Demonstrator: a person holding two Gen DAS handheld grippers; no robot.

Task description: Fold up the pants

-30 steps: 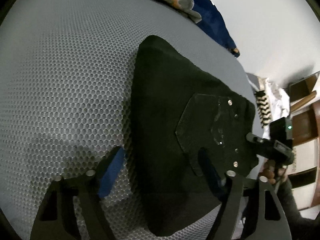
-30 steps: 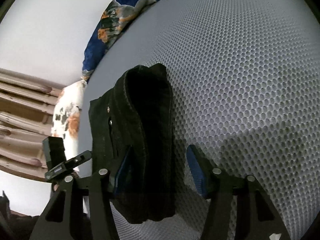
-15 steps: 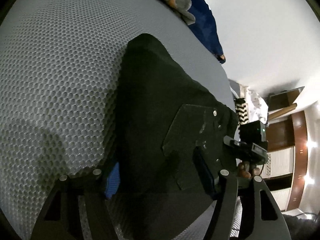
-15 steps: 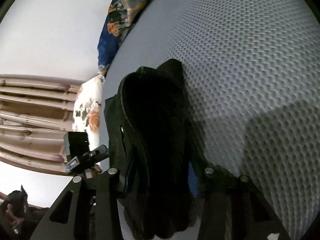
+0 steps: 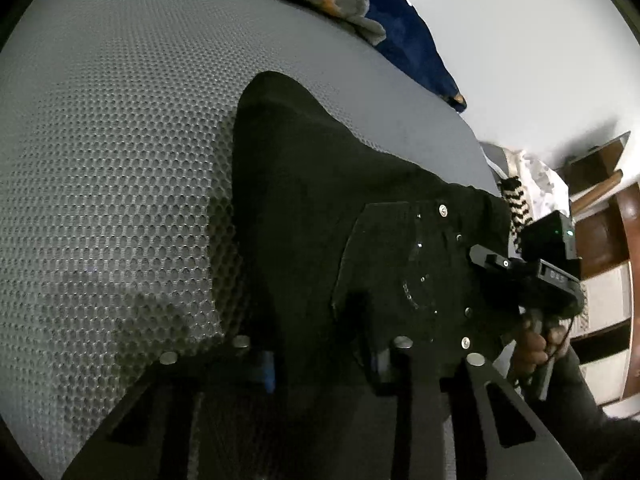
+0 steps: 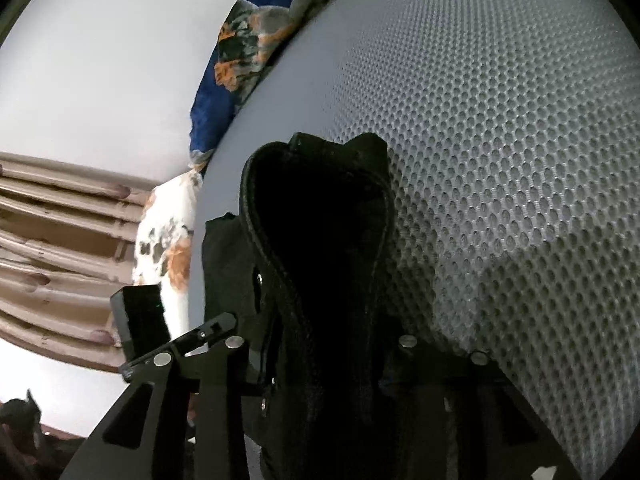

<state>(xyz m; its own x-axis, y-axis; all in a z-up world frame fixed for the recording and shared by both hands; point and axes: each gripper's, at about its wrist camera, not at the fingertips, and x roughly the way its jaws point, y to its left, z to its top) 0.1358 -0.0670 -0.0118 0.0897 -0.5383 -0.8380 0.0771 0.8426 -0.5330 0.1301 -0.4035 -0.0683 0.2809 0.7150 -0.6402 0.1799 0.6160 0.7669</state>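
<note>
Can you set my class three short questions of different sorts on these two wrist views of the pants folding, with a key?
1. True or false: the black pants lie on a grey honeycomb-mesh surface.
2. Multiple choice: what sits between the fingers of the left gripper? A) bare mesh B) pants fabric C) the patterned blue cloth
3. Short answer: in the left wrist view, what shiny parts mark the pants pocket?

Key
1. True.
2. B; the jaws are closing on it.
3. Small metal rivets or studs.
</note>
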